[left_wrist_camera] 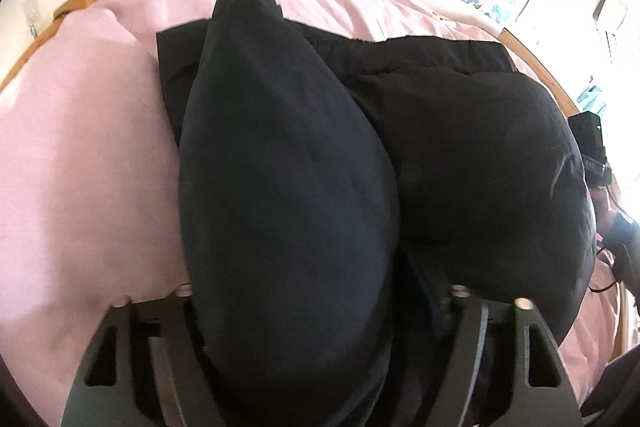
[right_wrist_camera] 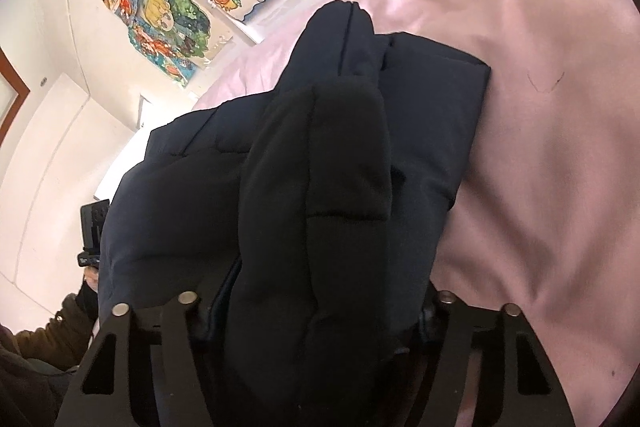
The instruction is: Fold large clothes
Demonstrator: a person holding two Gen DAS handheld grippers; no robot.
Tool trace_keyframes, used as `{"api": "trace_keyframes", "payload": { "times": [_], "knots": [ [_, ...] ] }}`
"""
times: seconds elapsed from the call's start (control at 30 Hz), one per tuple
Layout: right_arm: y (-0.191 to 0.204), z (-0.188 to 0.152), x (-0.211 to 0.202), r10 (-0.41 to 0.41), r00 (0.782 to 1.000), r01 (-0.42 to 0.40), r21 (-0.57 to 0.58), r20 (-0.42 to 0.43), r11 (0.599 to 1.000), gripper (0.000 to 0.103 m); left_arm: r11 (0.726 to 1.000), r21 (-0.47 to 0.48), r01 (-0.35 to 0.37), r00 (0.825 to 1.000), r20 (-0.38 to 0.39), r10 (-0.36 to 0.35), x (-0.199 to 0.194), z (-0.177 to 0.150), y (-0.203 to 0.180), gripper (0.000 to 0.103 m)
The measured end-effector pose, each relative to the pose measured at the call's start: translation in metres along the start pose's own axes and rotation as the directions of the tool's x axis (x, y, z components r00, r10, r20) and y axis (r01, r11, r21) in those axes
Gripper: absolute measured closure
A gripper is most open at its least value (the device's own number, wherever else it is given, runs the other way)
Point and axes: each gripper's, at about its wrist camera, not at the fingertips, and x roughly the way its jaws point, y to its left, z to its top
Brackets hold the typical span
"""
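While both tools are pinching bulky sleeves of the dark navy padded jacket (left_wrist_camera: 460, 131)
Left tool (left_wrist_camera: 304, 311) and right tool (right_wrist_camera: 320, 307) are gripping half-closed; slippery puffy fabric risks sliding out over the pink bed quilt (left_wrist_camera: 80, 167).

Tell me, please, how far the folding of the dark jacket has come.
Done: the padded jacket lies spread on the pink bedding. In hand: each gripper has a bulky jacket part, seemingly a sleeve, between its fingers: left, right. Left: laying both across, then folding the body.
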Motion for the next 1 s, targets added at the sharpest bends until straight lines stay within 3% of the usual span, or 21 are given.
{"api": "trace_keyframes", "payload": {
  "times": [0.2,0.3,0.4,0.6,0.9,1.0],
  "knots": [
    [0.009,-0.007,-0.003,-0.051,0.998,0.051,-0.004,0.029,0.999,0.053,0.985,0.065,-0.16,0.985,0.083,0.155,-0.009,-0.003,-0.042,0.071],
    [0.02,-0.007,-0.003,-0.1,0.995,0.101,-0.027,0.027,0.995,0.06,0.962,0.112,-0.249,0.964,0.121,0.235,-0.012,-0.006,-0.066,0.077],
    [0.03,-0.001,-0.009,-0.111,0.994,0.112,-0.053,0.017,0.992,0.067,0.948,0.129,-0.292,0.951,0.144,0.273,-0.012,-0.008,-0.083,0.08],
    [0.058,0.005,-0.033,-0.107,0.993,0.11,-0.064,0.056,0.992,0.075,0.948,0.115,-0.297,0.949,0.146,0.28,-0.037,-0.014,-0.094,0.085],
    [0.153,0.001,-0.108,-0.156,0.986,0.164,-0.135,0.062,0.977,0.076,0.948,0.1,-0.303,0.947,0.137,0.289,-0.136,-0.017,-0.135,0.087],
    [0.171,-0.012,-0.134,-0.167,0.984,0.174,-0.137,0.059,0.975,0.076,0.944,0.118,-0.309,0.946,0.142,0.292,-0.171,-0.032,-0.157,0.087]
  ]
}}
